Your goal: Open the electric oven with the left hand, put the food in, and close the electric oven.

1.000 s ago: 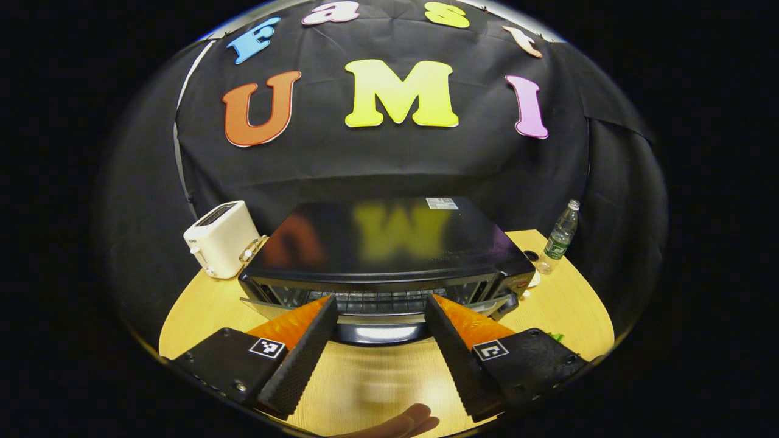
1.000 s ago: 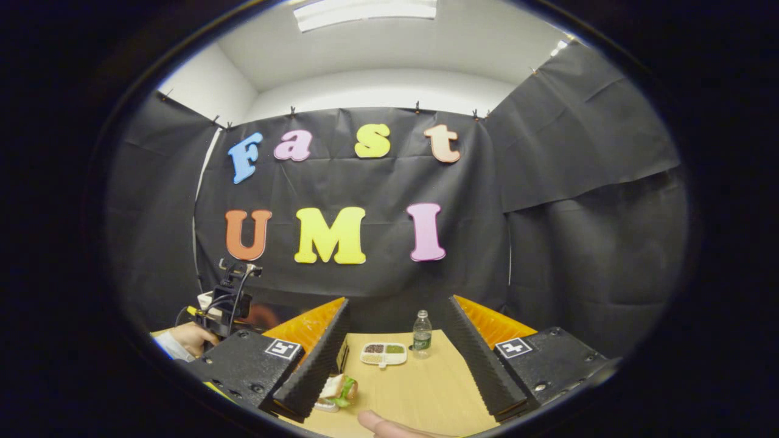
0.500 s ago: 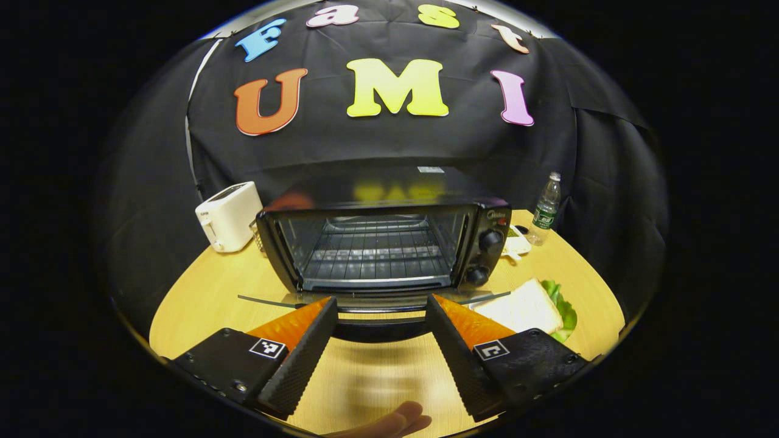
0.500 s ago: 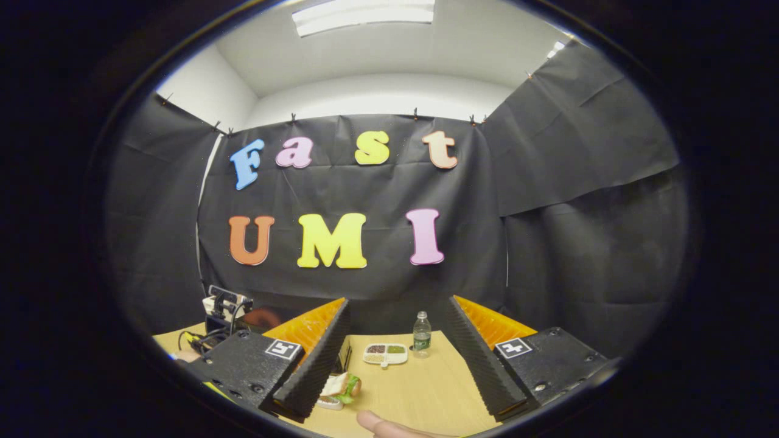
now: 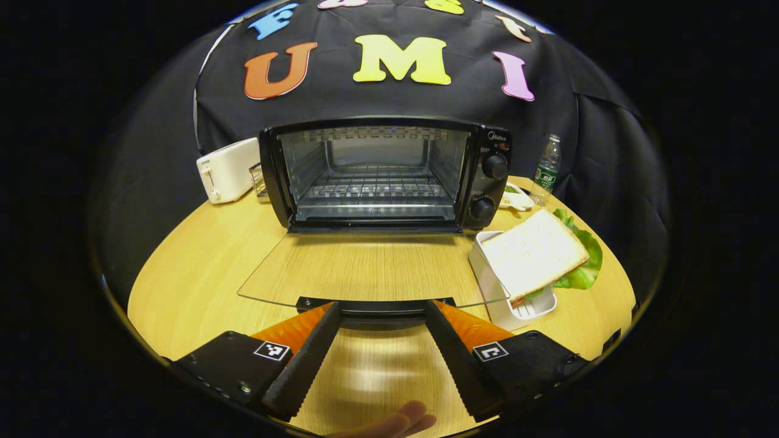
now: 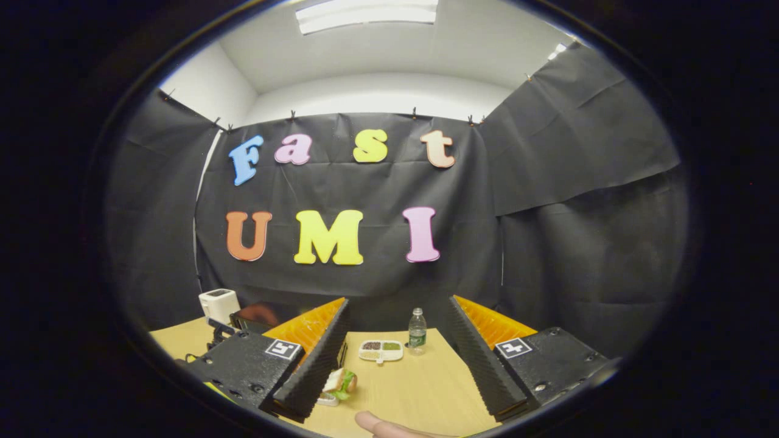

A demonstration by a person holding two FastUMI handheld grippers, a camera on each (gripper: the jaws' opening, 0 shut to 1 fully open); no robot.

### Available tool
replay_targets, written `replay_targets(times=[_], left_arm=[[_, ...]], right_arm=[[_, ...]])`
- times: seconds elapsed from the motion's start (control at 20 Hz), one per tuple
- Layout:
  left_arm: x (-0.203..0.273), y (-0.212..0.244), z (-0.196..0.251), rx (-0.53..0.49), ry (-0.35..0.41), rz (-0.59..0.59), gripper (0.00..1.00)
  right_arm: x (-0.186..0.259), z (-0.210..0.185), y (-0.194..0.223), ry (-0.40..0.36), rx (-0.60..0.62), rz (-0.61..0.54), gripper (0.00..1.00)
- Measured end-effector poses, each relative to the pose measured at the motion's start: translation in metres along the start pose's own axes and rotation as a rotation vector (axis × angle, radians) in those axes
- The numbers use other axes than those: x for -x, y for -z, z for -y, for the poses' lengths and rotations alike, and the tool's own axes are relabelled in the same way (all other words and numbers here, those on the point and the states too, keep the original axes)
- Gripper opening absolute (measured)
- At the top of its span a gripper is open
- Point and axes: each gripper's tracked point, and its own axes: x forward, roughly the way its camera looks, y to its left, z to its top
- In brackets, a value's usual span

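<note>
A white toaster (image 5: pixel 226 170) is standing at the table's (image 5: pixel 195 274) back left, close to the black cloth wall (image 5: pixel 377 100). A clear bottle (image 5: pixel 546 170) with a green label is standing upright at the back right. A small white dish (image 6: pixel 380 351) (divided, holding dark and green fillings) is lying just beside that bottle in the right gripper view. A ceiling light (image 6: pixel 365 11) is glowing overhead.

Sandwich (image 6: pixel 338 383) part hidden behind right tool (image 6: pixel 398 350), oven (image 6: pixel 255 315) mostly hidden

Small oven (image 5: pixel 377 176) brand mark, illegible
</note>
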Motion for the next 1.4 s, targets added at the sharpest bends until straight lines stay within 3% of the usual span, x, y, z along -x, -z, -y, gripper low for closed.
replay_targets(times=[0.1, 0.15, 0.2, 0.25, 0.3, 0.45, 0.5, 0.55, 0.6, 1.0, 1.05, 1.1, 1.2, 1.35, 1.4], left_arm=[[-0.004, 0.011, 0.0, -0.012, -0.004, -0.005, 0.94], [-0.006, 0.012, 0.0, -0.02, -0.007, 0.003, 1.0], [-0.006, 0.013, 0.0, -0.024, -0.008, 0.01, 0.94], [-0.006, 0.014, 0.002, -0.023, -0.009, 0.011, 0.94], [-0.006, 0.017, 0.002, -0.022, -0.01, 0.004, 0.95], [-0.002, 0.005, 0.0, 0.006, -0.008, 0.054, 0.96], [0.004, -0.003, 0.0, 0.02, -0.006, 0.083, 0.94], [0.012, -0.012, -0.001, 0.024, -0.005, 0.104, 0.94], [0.02, -0.023, -0.004, 0.023, -0.002, 0.131, 0.94], [0.136, -0.152, -0.021, 0.035, 0.015, 0.434, 0.94], [0.152, -0.168, -0.023, 0.025, 0.013, 0.475, 0.94], [0.168, -0.183, -0.022, 0.012, 0.022, 0.516, 0.93], [0.2, -0.213, -0.022, -0.009, 0.029, 0.608, 0.94], [0.237, -0.225, -0.028, 0.013, 0.011, 0.659, 0.93], [0.245, -0.226, -0.028, 0.028, 0.008, 0.672, 0.93]], right_arm=[[-0.003, -0.002, 0.003, -0.001, 0.001, -0.01, 1.0], [-0.004, -0.001, 0.006, 0.002, 0.0, -0.016, 0.92], [-0.006, -0.001, 0.009, 0.003, 0.001, -0.024, 1.0], [-0.007, -0.002, 0.011, 0.001, 0.001, -0.03, 0.92], [-0.007, -0.003, 0.014, -0.003, -0.001, -0.036, 1.0], [-0.012, -0.005, 0.017, -0.007, -0.008, -0.05, 1.0], [-0.012, -0.005, 0.021, -0.008, -0.009, -0.057, 0.92], [-0.015, -0.006, 0.024, -0.01, -0.008, -0.069, 0.92], [-0.018, -0.007, 0.026, -0.014, -0.007, -0.078, 1.0], [-0.058, -0.019, 0.053, -0.066, -0.012, -0.196, 1.0], [-0.067, -0.022, 0.06, -0.078, -0.013, -0.222, 0.92], [-0.074, -0.025, 0.069, -0.093, -0.015, -0.253, 1.0], [-0.088, -0.031, 0.09, -0.122, -0.031, -0.315, 1.0], [-0.111, -0.04, 0.131, -0.178, -0.05, -0.435, 1.0], [-0.12, -0.042, 0.147, -0.198, -0.057, -0.485, 0.92]])
